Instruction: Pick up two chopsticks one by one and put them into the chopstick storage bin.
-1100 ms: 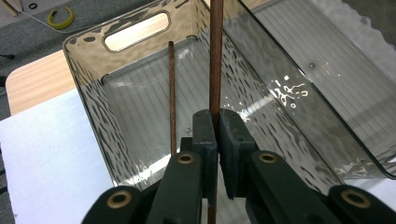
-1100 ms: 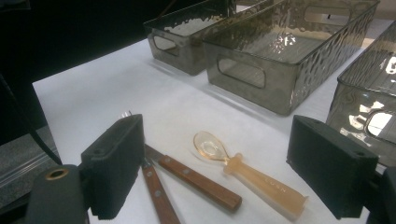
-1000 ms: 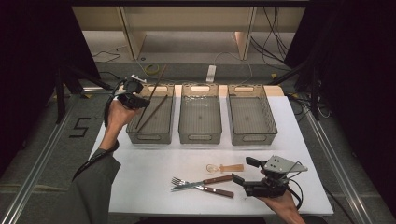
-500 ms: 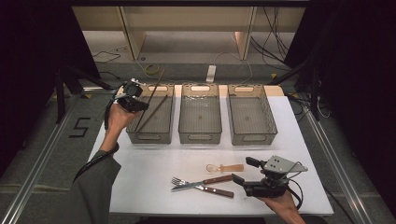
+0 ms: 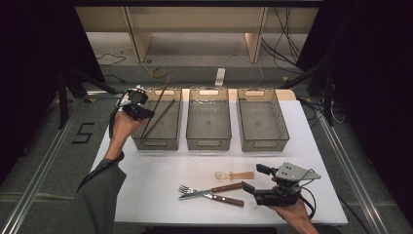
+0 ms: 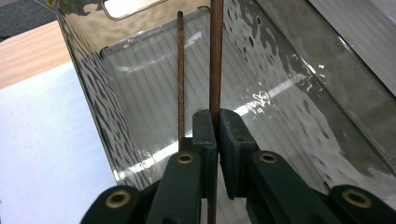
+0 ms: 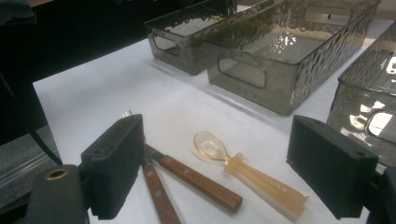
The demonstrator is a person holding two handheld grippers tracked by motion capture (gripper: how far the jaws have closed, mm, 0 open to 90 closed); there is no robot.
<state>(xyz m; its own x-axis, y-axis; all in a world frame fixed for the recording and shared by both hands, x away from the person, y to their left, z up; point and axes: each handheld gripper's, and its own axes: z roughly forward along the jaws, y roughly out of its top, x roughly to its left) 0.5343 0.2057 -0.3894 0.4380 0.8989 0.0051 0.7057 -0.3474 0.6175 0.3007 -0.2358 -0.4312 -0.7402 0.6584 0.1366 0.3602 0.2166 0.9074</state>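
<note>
Since the earlier picture the left gripper [image 5: 146,113] has shifted a little over the left bin [image 5: 146,142], and the chopstick [image 6: 215,56] it pinches now tilts up past the bin's far edge. Its jaws are clenched tight on that stick, while a second chopstick [image 6: 180,74] already lies inside the bin. I think the held stick is about to be let go next to its twin. The middle bin [image 5: 209,142] and right bin [image 5: 263,142] hold nothing. On the white table [image 5: 146,195] lie a fork [image 5: 195,191], a knife [image 5: 221,198] and a small spoon [image 5: 234,175]. The right gripper [image 5: 253,179] waits just beside them, its jaws wide apart and holding nothing.
</note>
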